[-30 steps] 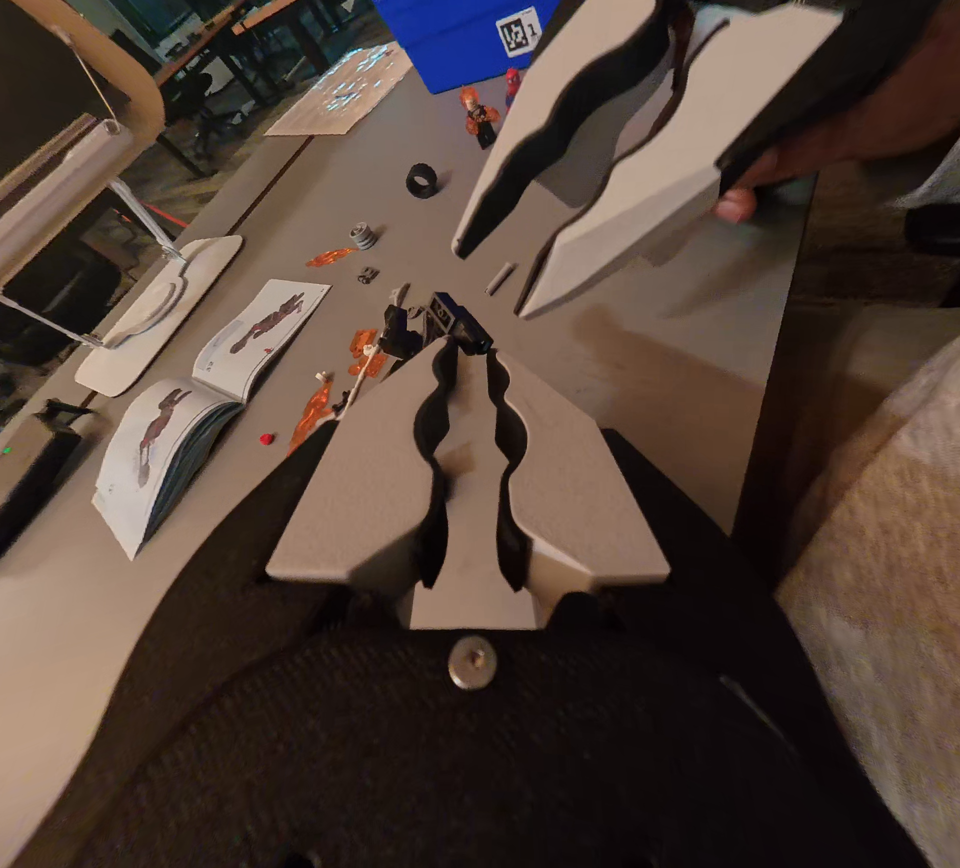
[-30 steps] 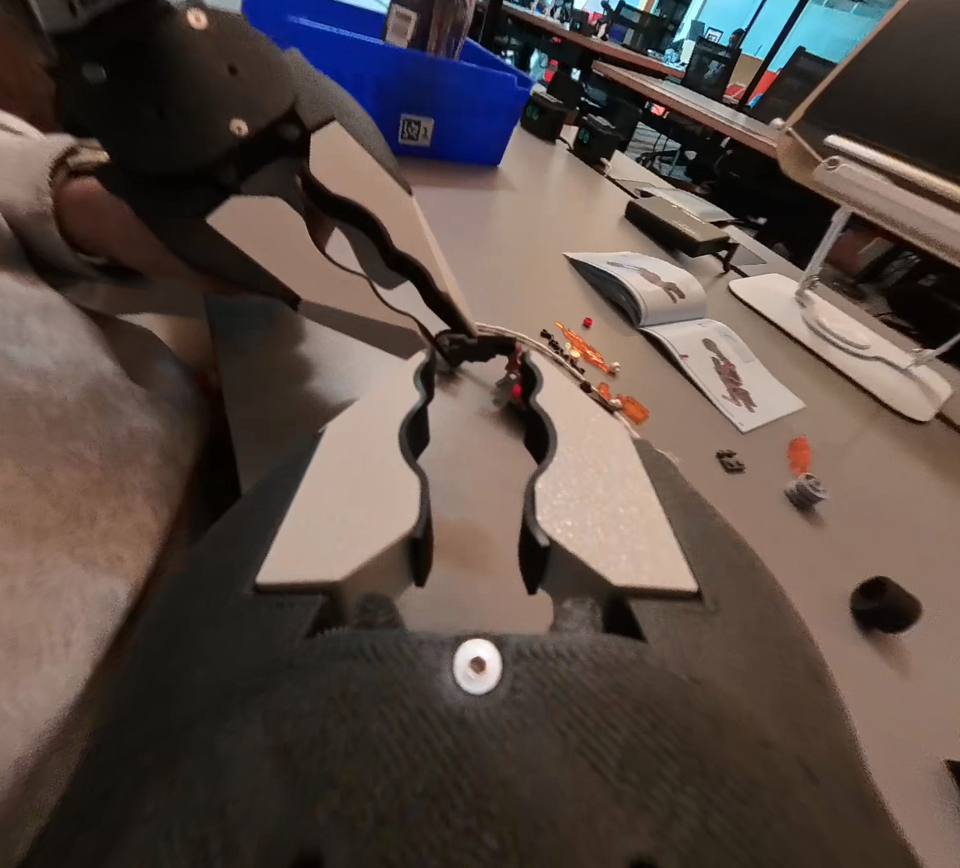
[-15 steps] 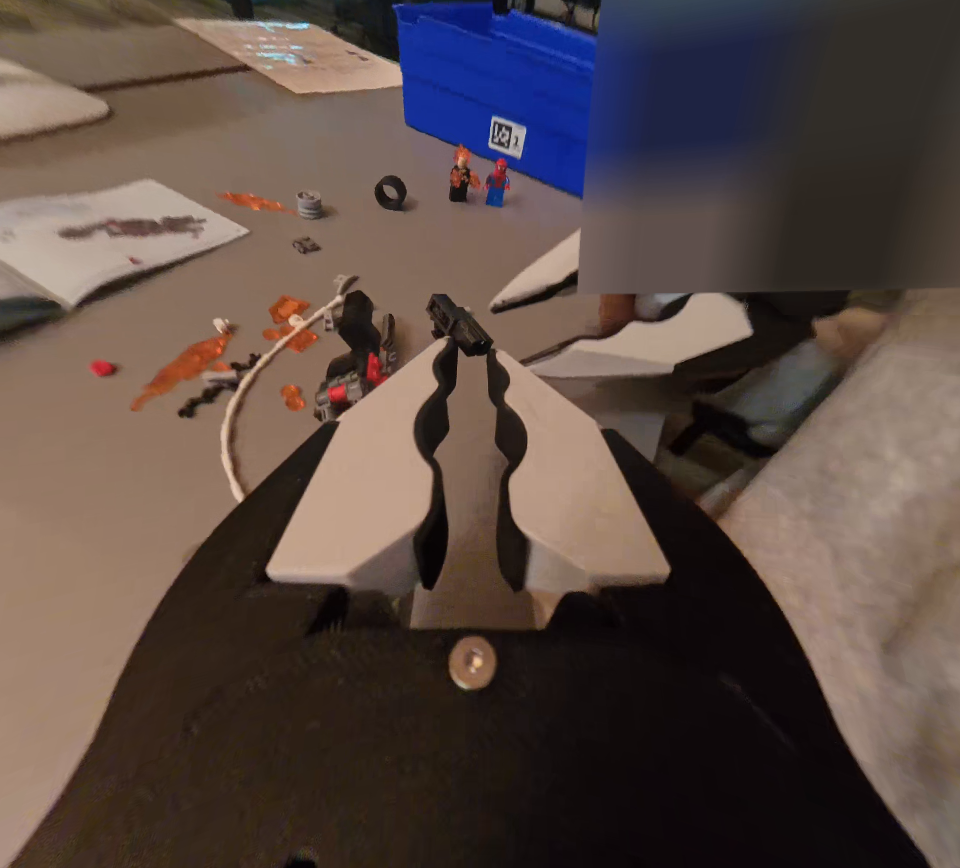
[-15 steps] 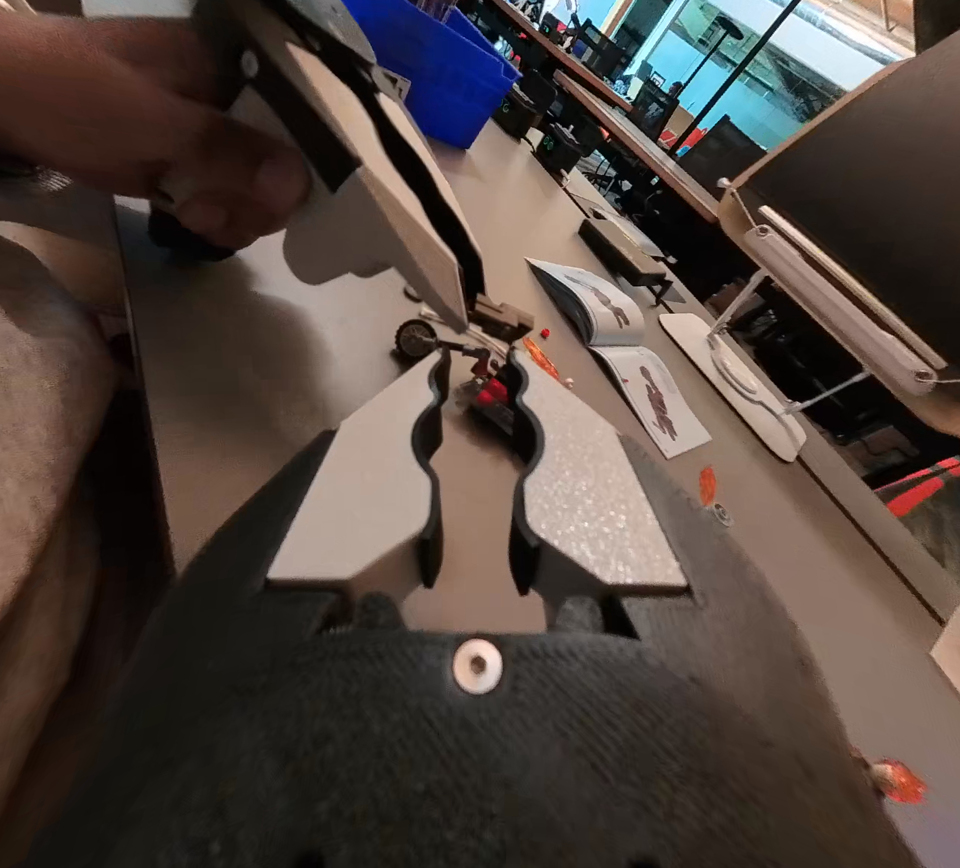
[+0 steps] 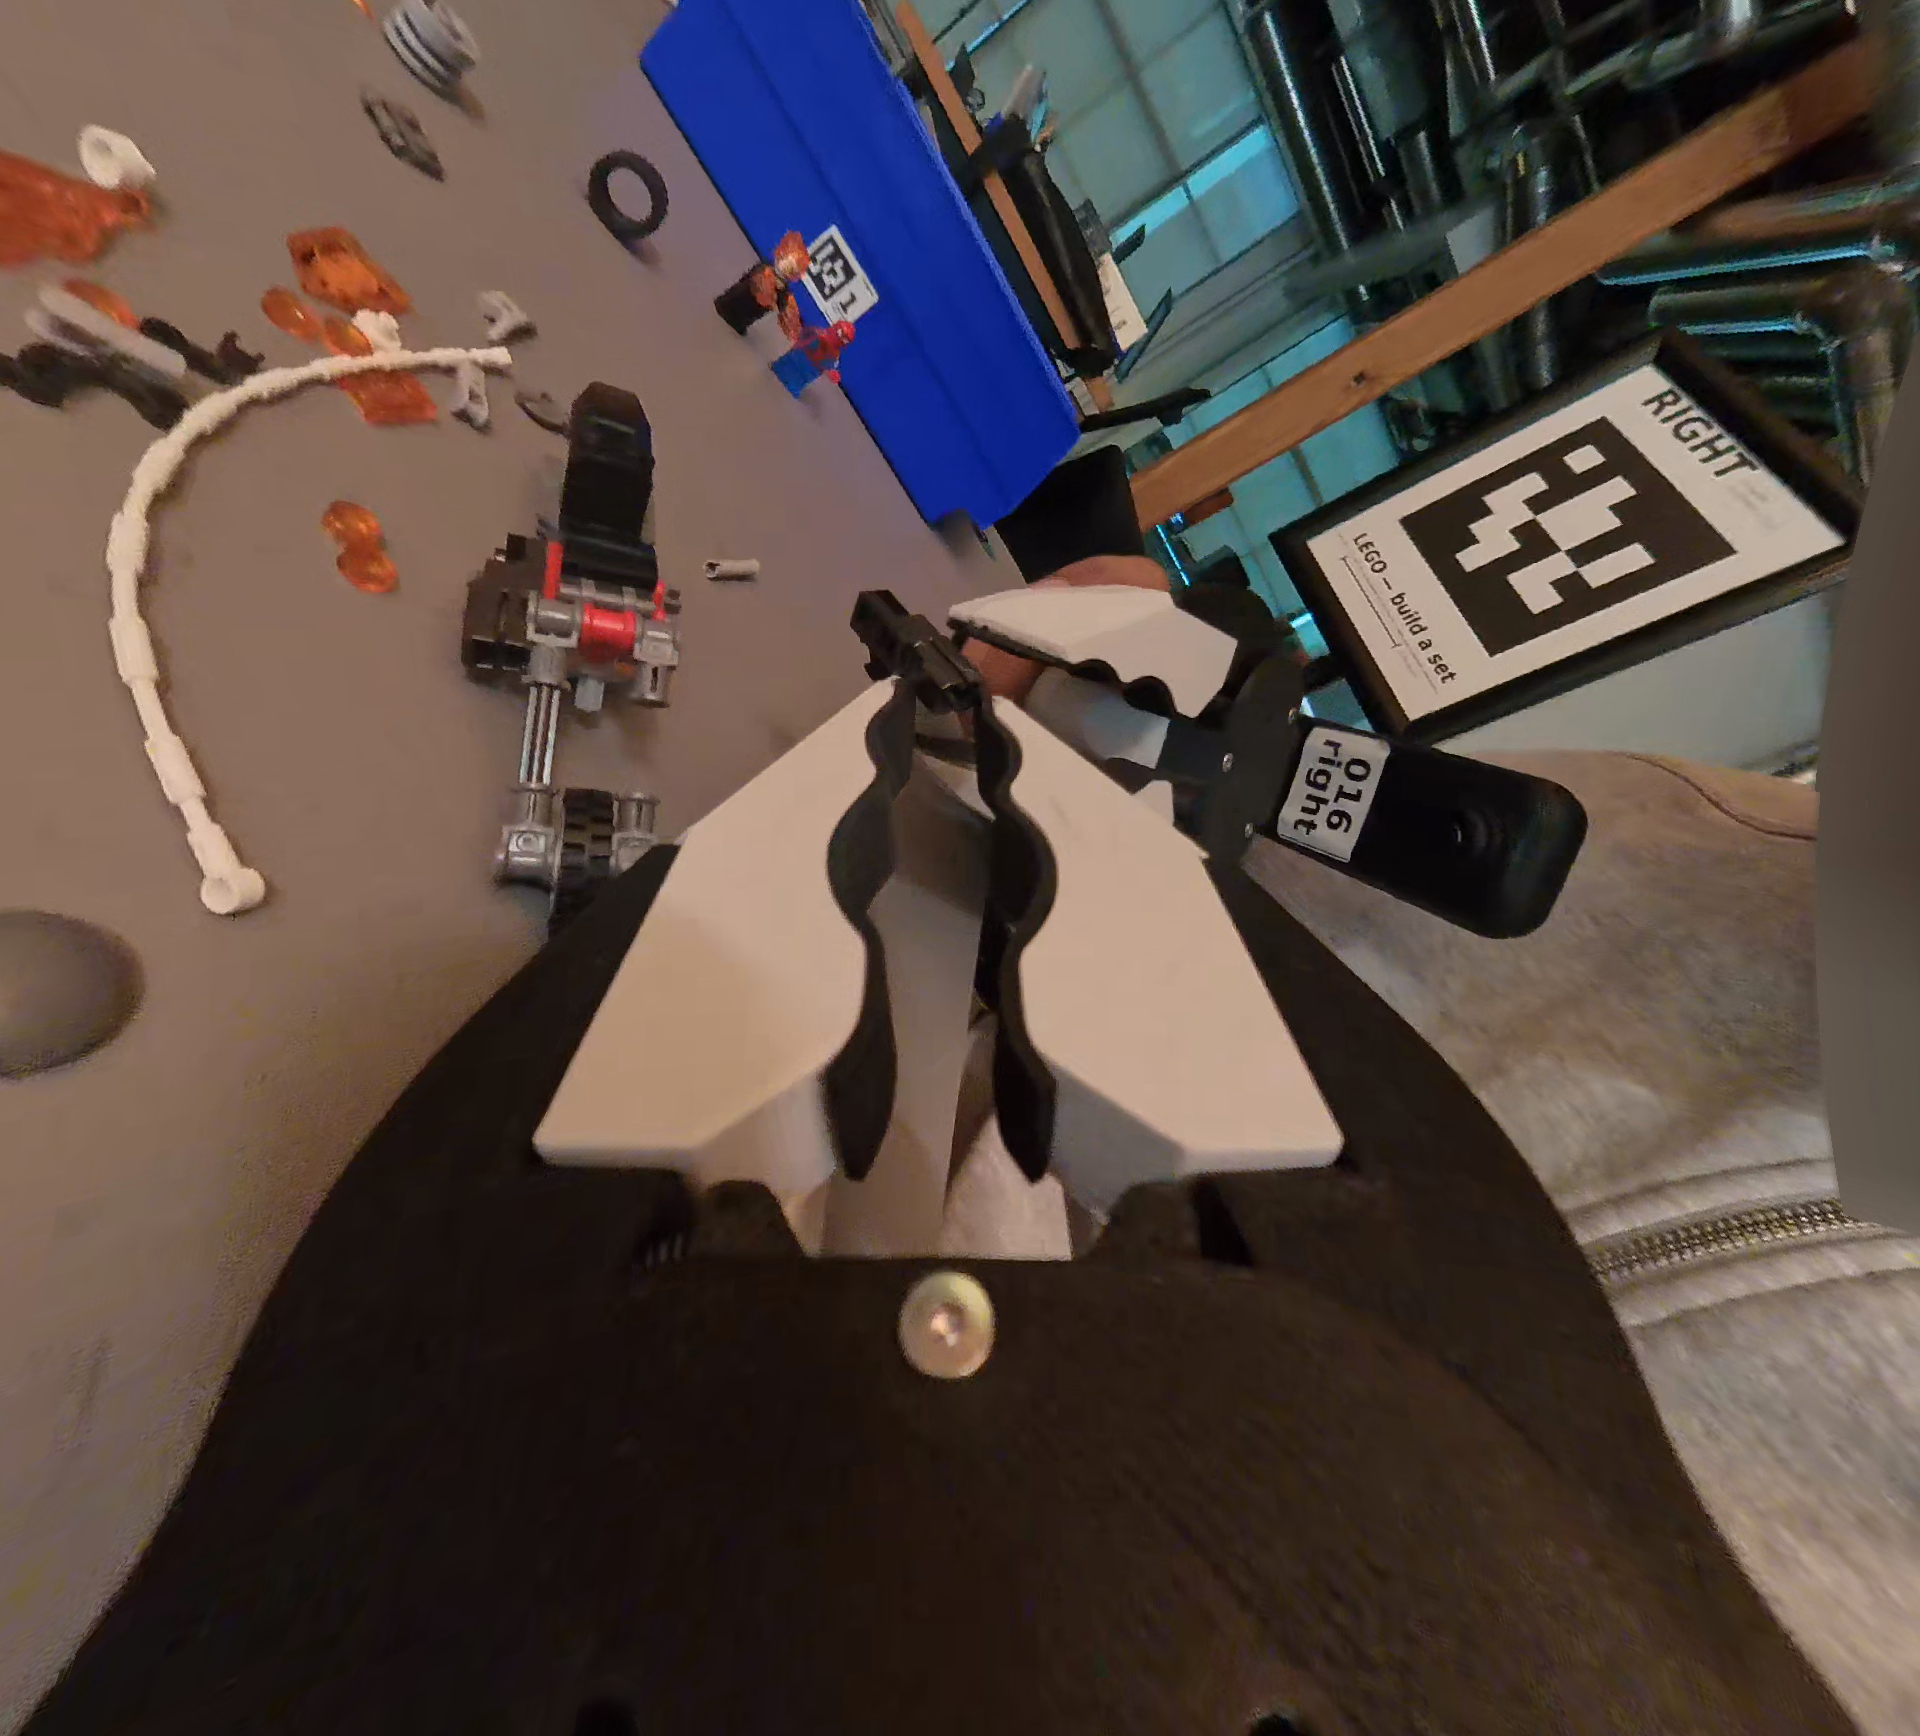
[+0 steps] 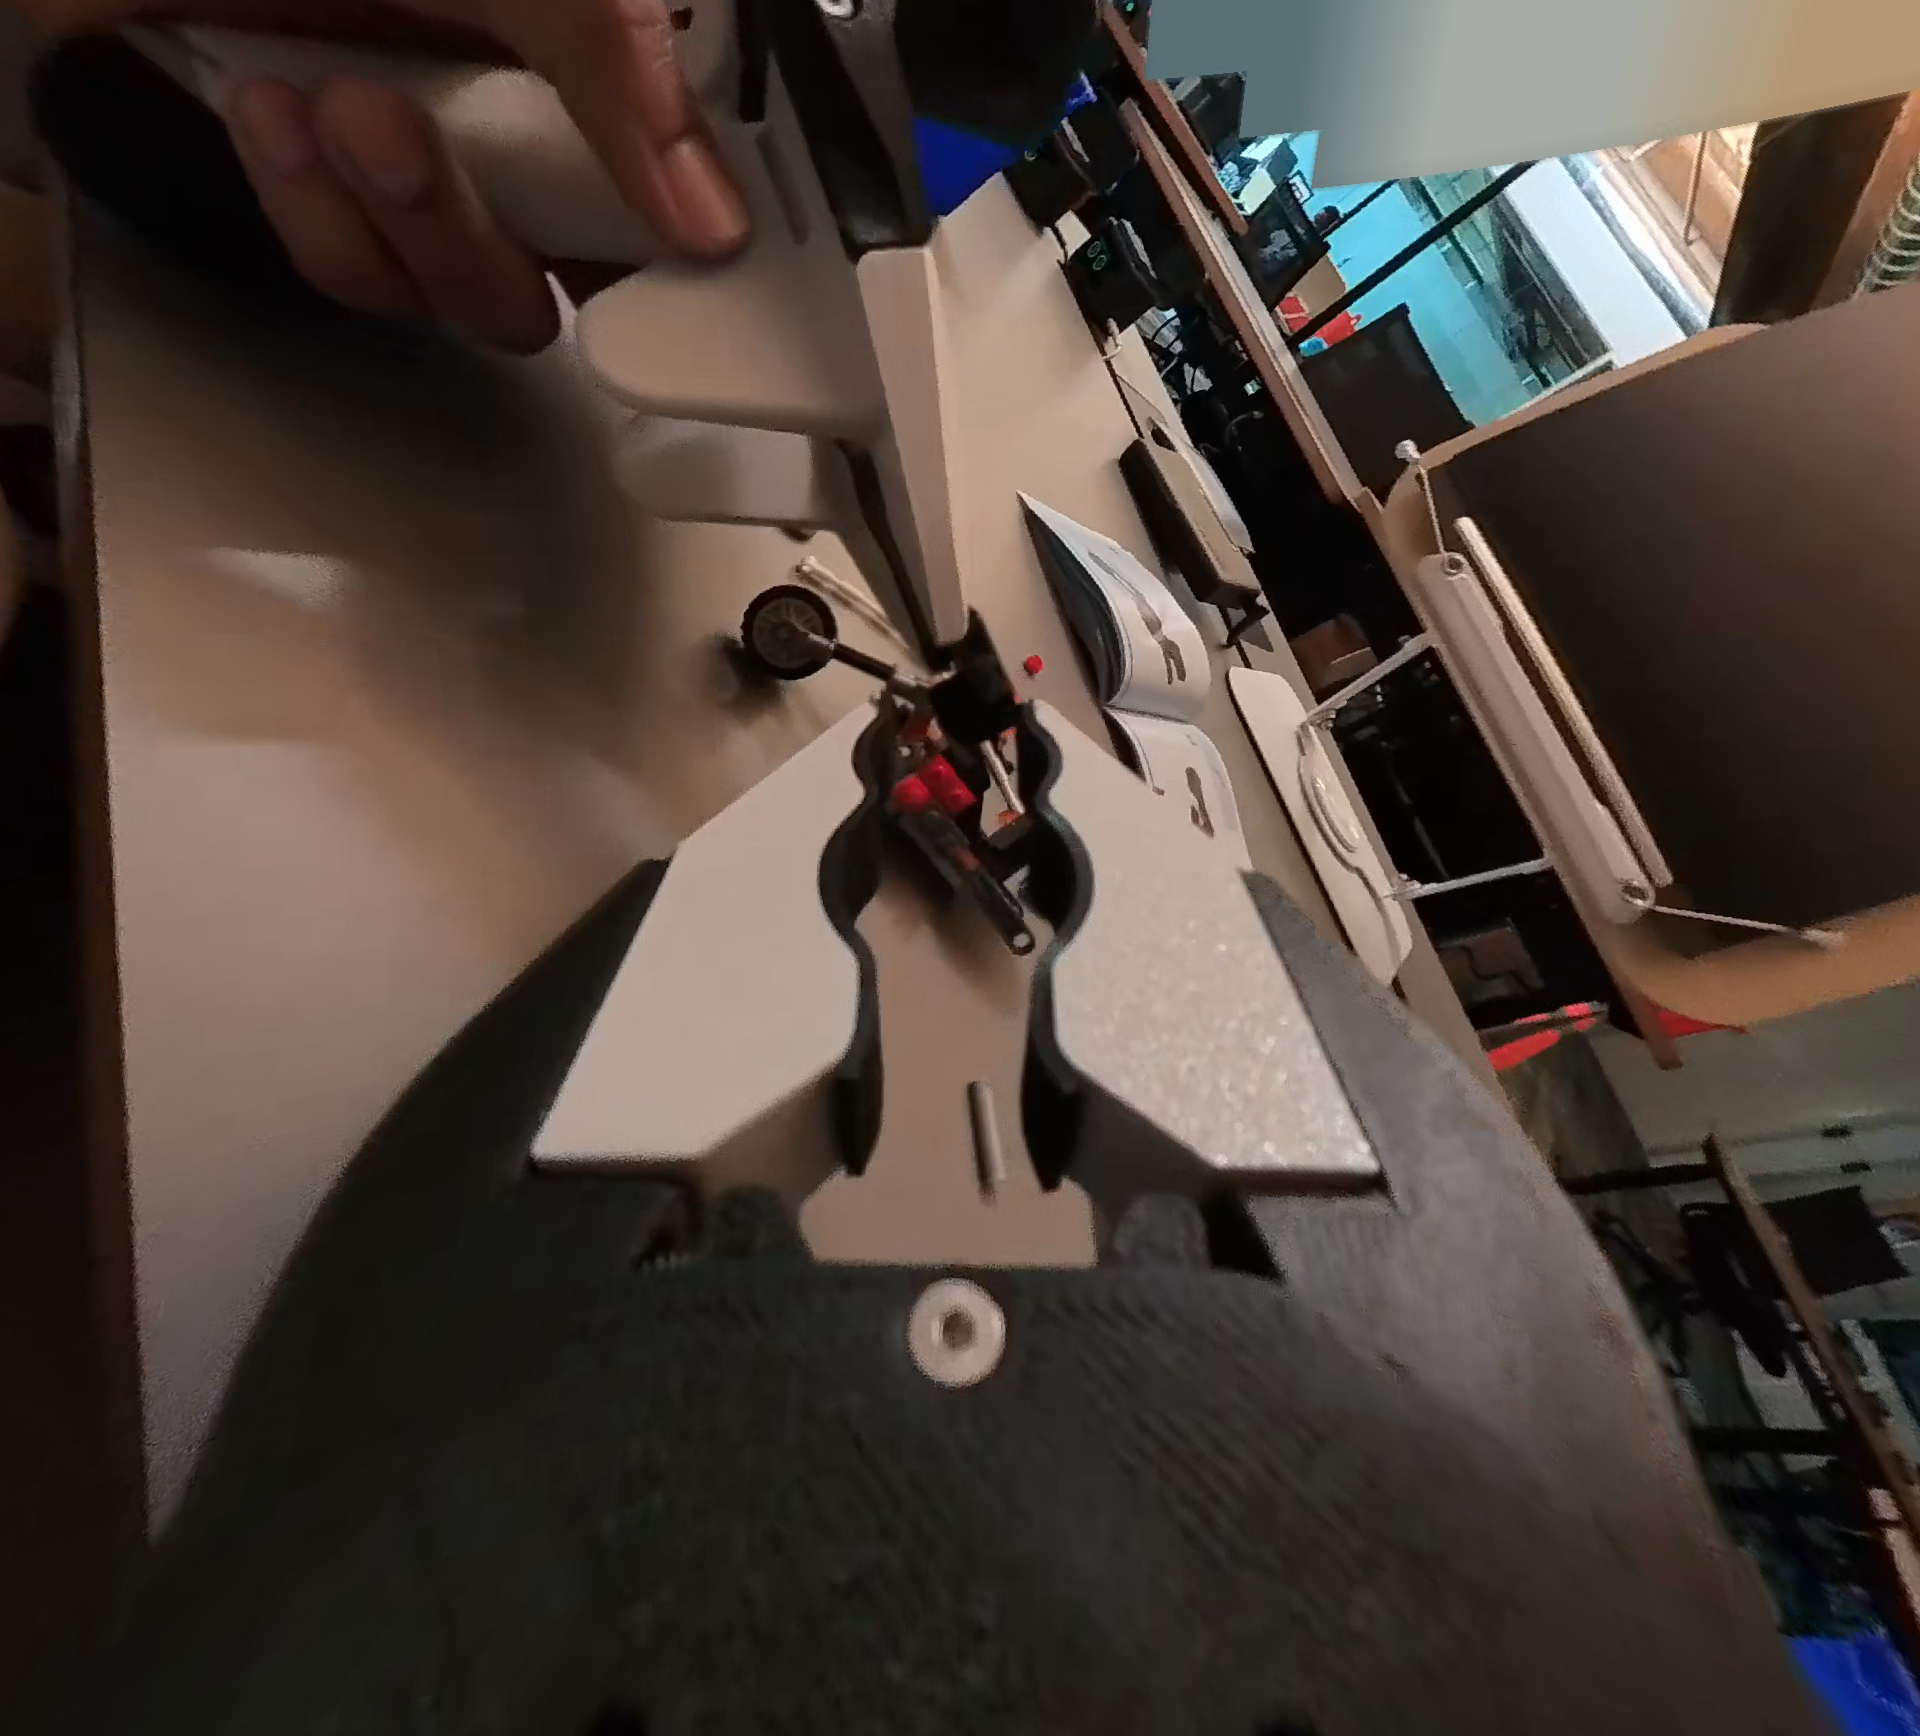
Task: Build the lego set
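Observation:
My left gripper point(image 5: 932, 697) is shut on a small black lego piece point(image 5: 912, 650) and holds it above the table. The part-built bike point(image 5: 577, 621), black and grey with red parts, lies on the grey table point(image 5: 312, 855) to the left of it. My right gripper point(image 6: 956, 725) is open and empty. In the left wrist view it point(image 5: 1049, 663) is just right of the black piece, tips almost touching it. In the right wrist view the left gripper point(image 6: 940, 642) comes down from above with the piece point(image 6: 971, 684), and the bike point(image 6: 945, 803) shows through my open jaws.
A small grey pin point(image 5: 732, 566) lies beside the bike. A white chain piece point(image 5: 156, 564), orange flame pieces point(image 5: 343, 273), a black tyre point(image 5: 627, 193), a grey hub point(image 5: 428, 29) and two minifigures point(image 5: 795, 310) lie farther off. A blue bin point(image 5: 862, 232) stands behind. A booklet point(image 6: 1138, 637) lies open. My left and right fingertips are right by each other. The part-built bike point(image 5: 577, 621) sits 6 cm or so from the ends of my left fingers.
Both grippers have rolled and swung. The left one has carried the black piece away from the bike to the right. The right one has come down from above the table to meet it.

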`<state>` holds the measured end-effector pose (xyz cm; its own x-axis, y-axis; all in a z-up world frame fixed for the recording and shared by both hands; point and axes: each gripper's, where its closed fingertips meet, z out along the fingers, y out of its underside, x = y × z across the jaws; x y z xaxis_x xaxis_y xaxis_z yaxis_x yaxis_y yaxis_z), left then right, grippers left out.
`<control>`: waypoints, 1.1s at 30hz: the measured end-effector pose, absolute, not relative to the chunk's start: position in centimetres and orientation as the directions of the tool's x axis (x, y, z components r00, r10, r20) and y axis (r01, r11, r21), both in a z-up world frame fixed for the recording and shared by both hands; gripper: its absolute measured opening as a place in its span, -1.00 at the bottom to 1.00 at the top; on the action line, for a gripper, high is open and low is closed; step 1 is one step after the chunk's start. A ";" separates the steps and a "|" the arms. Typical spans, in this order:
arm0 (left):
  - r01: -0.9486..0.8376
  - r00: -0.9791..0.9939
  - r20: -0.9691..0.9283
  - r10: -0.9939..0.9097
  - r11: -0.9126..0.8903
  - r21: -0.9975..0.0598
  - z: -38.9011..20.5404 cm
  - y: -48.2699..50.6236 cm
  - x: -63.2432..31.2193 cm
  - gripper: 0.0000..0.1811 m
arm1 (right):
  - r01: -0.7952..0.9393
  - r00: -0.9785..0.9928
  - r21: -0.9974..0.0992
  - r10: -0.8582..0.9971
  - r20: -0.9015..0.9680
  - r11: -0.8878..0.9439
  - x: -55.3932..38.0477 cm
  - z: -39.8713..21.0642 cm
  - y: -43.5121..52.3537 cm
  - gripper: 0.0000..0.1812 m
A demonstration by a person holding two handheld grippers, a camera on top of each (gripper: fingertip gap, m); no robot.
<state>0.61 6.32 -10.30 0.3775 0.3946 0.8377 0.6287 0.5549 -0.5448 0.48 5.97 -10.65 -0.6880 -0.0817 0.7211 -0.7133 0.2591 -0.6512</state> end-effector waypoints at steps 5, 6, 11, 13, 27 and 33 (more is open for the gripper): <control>0.666 0.374 0.851 0.369 0.531 -0.524 -10.5 7.0 0.8 -0.90 | -0.769 -0.631 -0.588 -0.144 0.762 0.253 0.9 -10.8 5.6 -0.79; 0.669 0.373 0.851 0.370 0.528 -0.523 -10.5 7.0 0.8 -0.90 | -0.775 -0.623 -0.579 -0.154 0.767 0.255 1.0 -10.9 5.5 -0.80; 0.686 0.368 0.853 0.370 0.511 -0.517 -10.8 7.0 0.9 -0.90 | -0.800 -0.590 -0.542 -0.175 0.788 0.257 0.9 -11.0 5.5 -0.87; 0.689 0.368 0.851 0.375 0.504 -0.520 -10.8 7.0 0.9 -0.90 | -0.806 -0.581 -0.532 -0.180 0.794 0.257 0.9 -11.0 5.5 -0.87; 0.664 0.366 0.751 0.549 0.412 -0.624 -11.7 6.2 0.4 -0.71 | -0.852 -0.498 -0.423 -0.232 0.836 0.307 -0.4 -12.5 5.1 -0.94; 0.591 0.315 0.522 0.792 0.266 -0.761 -12.4 3.5 -0.5 -0.49 | -0.872 -0.424 -0.283 -0.325 0.845 0.400 -1.6 -14.4 4.9 -0.94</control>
